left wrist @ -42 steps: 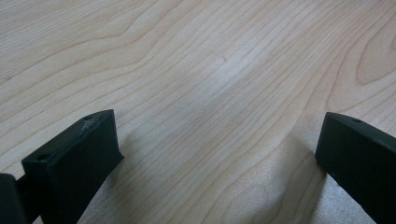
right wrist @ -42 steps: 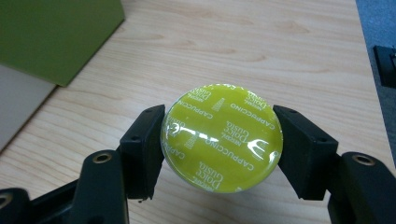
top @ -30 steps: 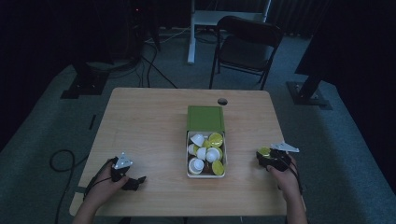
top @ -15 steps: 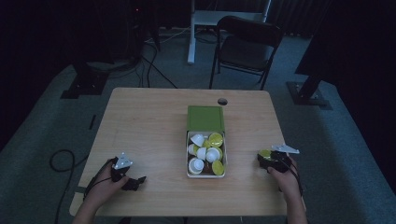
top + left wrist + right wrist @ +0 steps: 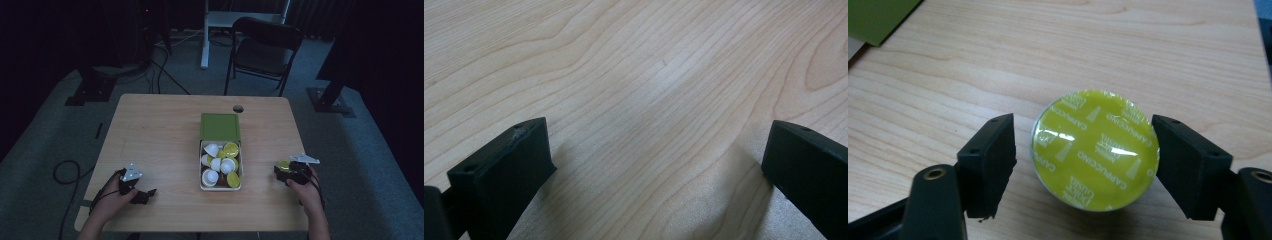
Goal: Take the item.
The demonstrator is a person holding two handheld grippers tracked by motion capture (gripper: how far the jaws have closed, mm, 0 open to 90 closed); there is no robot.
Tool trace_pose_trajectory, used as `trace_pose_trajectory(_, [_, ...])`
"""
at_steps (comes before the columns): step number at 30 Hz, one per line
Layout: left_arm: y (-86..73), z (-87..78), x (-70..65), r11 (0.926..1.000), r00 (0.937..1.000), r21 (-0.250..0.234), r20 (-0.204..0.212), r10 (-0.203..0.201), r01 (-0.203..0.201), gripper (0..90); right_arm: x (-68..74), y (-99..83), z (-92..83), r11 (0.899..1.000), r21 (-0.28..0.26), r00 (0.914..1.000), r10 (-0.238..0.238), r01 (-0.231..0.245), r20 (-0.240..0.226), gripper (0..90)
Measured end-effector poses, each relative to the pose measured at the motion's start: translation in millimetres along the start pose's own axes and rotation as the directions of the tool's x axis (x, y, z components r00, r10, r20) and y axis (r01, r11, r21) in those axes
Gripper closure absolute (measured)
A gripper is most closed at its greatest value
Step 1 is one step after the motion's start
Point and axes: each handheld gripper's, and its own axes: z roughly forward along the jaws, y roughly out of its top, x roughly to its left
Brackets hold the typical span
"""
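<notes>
A yellow-green foil-topped capsule point(image 5: 1095, 150) marked CAPPUCCINO sits on the wooden table point(image 5: 1128, 45) between the jaws of my right gripper point(image 5: 1085, 137). These jaws have just been opening. A gap shows between the left pad and the capsule, and the right pad stands at its rim. In the high view the same capsule point(image 5: 283, 165) lies right of the box, at the tip of the right gripper point(image 5: 289, 171). My left gripper point(image 5: 144, 195) rests near the table's front left, and the left gripper point(image 5: 659, 145) has its jaws wide apart over bare wood.
An open box point(image 5: 220, 188) with several white and yellow-green capsules stands mid-table, its green lid point(image 5: 220, 126) folded back behind it. A dark round hole point(image 5: 238, 108) sits near the far edge. A chair point(image 5: 262, 50) stands beyond the table.
Both hands stay where they were. At this distance the high view shows no shift of the capsule or the box.
</notes>
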Motion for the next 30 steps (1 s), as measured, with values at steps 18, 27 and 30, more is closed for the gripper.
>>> trace_pose_trajectory(18, [0.0, 0.0, -0.1, 1.0, 1.0, 0.0, 0.0, -0.002, 0.002, 0.0, 17.4, 26.9, -19.3, 0.994, -0.101, 0.9945, -0.038, 0.029, -0.098, 21.6])
trace_pose_trajectory(27, [0.0, 0.0, -0.1, 1.0, 1.0, 0.0, 0.0, -0.002, 0.002, 0.0, 27.8, 30.0, -21.1, 0.993, -0.119, 0.9858, -0.029, 0.009, -0.165, 18.6])
trace_pose_trajectory(30, [0.0, 0.0, -0.1, 1.0, 1.0, 0.0, 0.0, -0.002, 0.002, 0.0, 32.1, 30.1, -21.2, 0.992, -0.124, 0.9833, -0.049, 0.027, -0.176, 18.6])
